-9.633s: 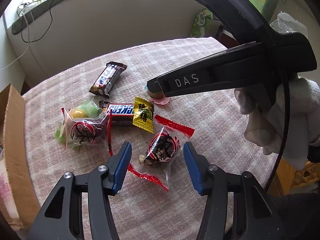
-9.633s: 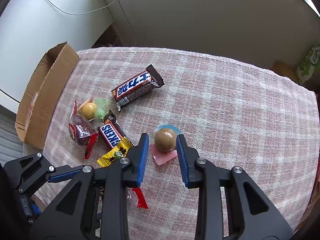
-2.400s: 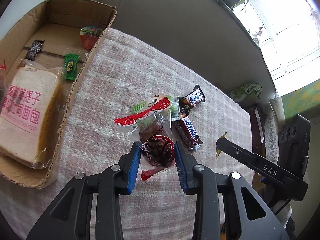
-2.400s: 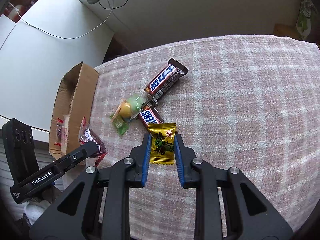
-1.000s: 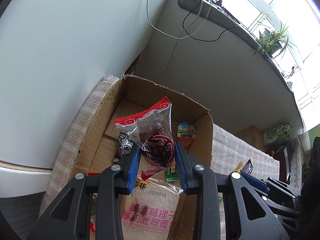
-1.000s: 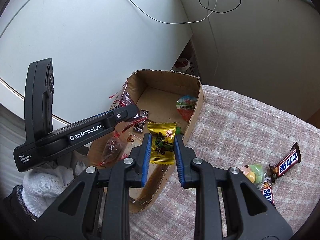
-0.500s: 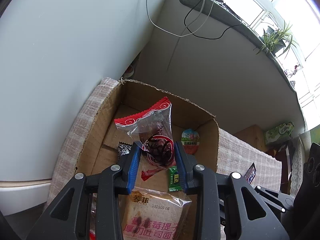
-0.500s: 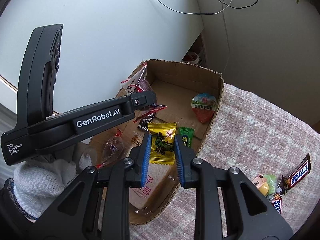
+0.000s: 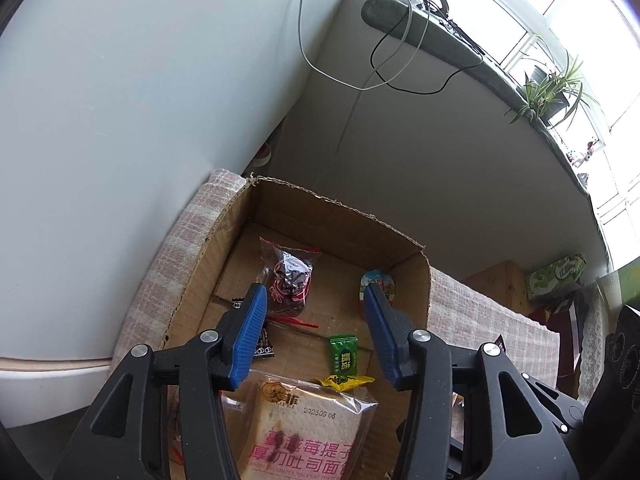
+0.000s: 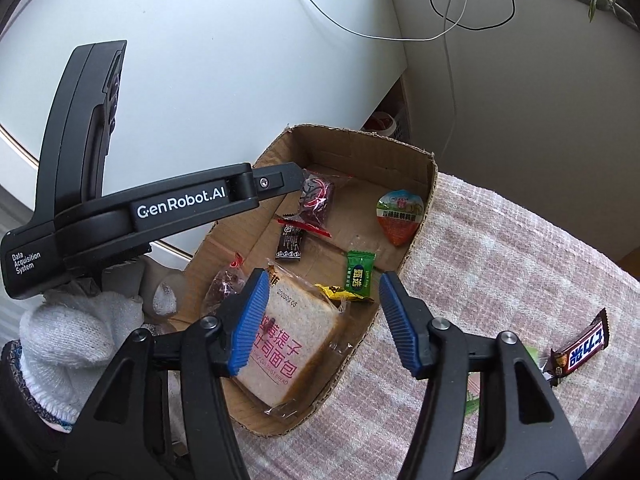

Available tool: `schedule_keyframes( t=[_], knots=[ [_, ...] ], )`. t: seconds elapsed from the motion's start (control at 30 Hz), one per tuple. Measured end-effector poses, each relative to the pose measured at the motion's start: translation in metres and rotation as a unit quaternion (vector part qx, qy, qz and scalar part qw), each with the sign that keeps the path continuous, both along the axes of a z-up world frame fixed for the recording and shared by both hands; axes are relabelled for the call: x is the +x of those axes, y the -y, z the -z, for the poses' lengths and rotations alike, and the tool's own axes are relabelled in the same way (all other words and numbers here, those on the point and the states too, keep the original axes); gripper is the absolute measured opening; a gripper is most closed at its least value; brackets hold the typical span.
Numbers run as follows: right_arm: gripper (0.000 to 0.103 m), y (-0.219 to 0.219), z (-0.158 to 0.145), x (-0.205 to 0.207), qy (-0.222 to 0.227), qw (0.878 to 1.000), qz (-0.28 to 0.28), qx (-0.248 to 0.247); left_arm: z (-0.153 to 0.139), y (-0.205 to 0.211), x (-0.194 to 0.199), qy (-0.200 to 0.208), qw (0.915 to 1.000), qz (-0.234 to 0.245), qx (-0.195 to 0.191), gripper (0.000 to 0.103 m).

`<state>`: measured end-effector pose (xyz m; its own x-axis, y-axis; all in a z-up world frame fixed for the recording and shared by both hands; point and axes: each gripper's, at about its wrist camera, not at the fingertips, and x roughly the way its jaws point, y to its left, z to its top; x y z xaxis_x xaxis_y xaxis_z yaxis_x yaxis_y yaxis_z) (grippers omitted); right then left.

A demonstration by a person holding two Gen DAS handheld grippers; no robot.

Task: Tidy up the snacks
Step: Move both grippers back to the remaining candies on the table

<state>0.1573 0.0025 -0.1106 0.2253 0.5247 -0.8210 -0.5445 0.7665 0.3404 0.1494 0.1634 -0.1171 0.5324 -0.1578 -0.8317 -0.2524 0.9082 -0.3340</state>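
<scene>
Fingers first: my left gripper (image 9: pixel 314 334) has its jaws opening with nothing pinched between them, and the red-edged clear packet (image 9: pixel 289 278) lies on the floor of the cardboard box (image 9: pixel 208 256) beyond the blue pads. My right gripper (image 10: pixel 320 322) is opening too, jaws bare, and the yellow candy (image 10: pixel 343 294) rests in the box against the bagged bread slice (image 10: pixel 294 344), just beside the green candy (image 10: pixel 360 276). So I judge both drops finished, and the box now also holds an orange-lidded jelly cup (image 10: pixel 399 216), a small black sachet (image 10: pixel 291 242) and another red packet (image 10: pixel 226 286) near the bread. What is left sits on the checked cloth (image 10: pixel 500 264): a dark chocolate bar (image 10: pixel 582 350) and a bit of green wrapper beside it, so I reckon the job is past halfway but not done. Only the right view shows those leftovers, along with the gloved hand (image 10: pixel 76 336) carrying my left gripper. Only the left view shows the windowsill plant (image 9: pixel 554 94).
</scene>
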Motion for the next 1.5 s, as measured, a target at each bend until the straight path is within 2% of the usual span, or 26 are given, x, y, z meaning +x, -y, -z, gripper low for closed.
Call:
schedule_keyframes(
  t=[0.2, 0.47, 0.67, 0.83, 0.97, 1.03, 1.17, 1.3, 1.33, 1.37, 1.43, 1.5],
  knots=[
    [0.060, 0.033, -0.013, -0.009, 0.010, 1.000, 0.010, 0.010, -0.012, 0.009, -0.019, 0.018, 0.9998, 0.012, -0.001, 0.049],
    [0.060, 0.117, -0.023, -0.013, 0.016, 0.998, 0.067, -0.002, -0.020, 0.044, -0.052, 0.037, 0.9977, 0.056, -0.002, 0.049],
    [0.060, 0.180, -0.012, -0.014, 0.013, 0.993, 0.111, -0.027, -0.020, 0.093, -0.067, 0.041, 0.9922, 0.117, 0.009, 0.049],
    [0.060, 0.212, 0.005, -0.019, 0.009, 0.991, 0.127, -0.044, -0.010, 0.139, -0.073, 0.030, 0.9848, 0.171, 0.006, 0.049],
    [0.060, 0.218, 0.017, -0.021, 0.004, 0.991, 0.123, -0.051, 0.004, 0.169, -0.070, 0.018, 0.9797, 0.199, 0.011, 0.048],
    [0.060, 0.218, 0.022, -0.025, 0.001, 0.992, 0.118, -0.052, 0.011, 0.180, -0.066, 0.012, 0.9779, 0.209, 0.013, 0.040],
    [0.060, 0.216, 0.033, -0.026, -0.006, 0.992, 0.109, -0.056, 0.027, 0.198, -0.056, -0.006, 0.9753, 0.220, 0.022, 0.038],
    [0.060, 0.215, 0.039, -0.027, -0.006, 0.993, 0.102, -0.058, 0.040, 0.205, -0.046, -0.022, 0.9741, 0.223, 0.031, 0.031],
    [0.057, 0.214, 0.041, -0.026, -0.005, 0.993, 0.101, -0.060, 0.042, 0.206, -0.044, -0.023, 0.9742, 0.222, 0.032, 0.023],
    [0.052, 0.213, 0.043, -0.026, -0.005, 0.993, 0.100, -0.060, 0.042, 0.206, -0.045, -0.022, 0.9741, 0.223, 0.030, 0.021],
    [0.048, 0.213, 0.047, -0.025, -0.010, 0.993, 0.097, -0.061, 0.042, 0.208, -0.047, -0.018, 0.9733, 0.228, 0.021, 0.019],
    [0.047, 0.214, 0.051, -0.024, -0.013, 0.994, 0.094, -0.059, 0.045, 0.211, -0.050, -0.022, 0.9716, 0.235, 0.009, 0.018]
  ],
)
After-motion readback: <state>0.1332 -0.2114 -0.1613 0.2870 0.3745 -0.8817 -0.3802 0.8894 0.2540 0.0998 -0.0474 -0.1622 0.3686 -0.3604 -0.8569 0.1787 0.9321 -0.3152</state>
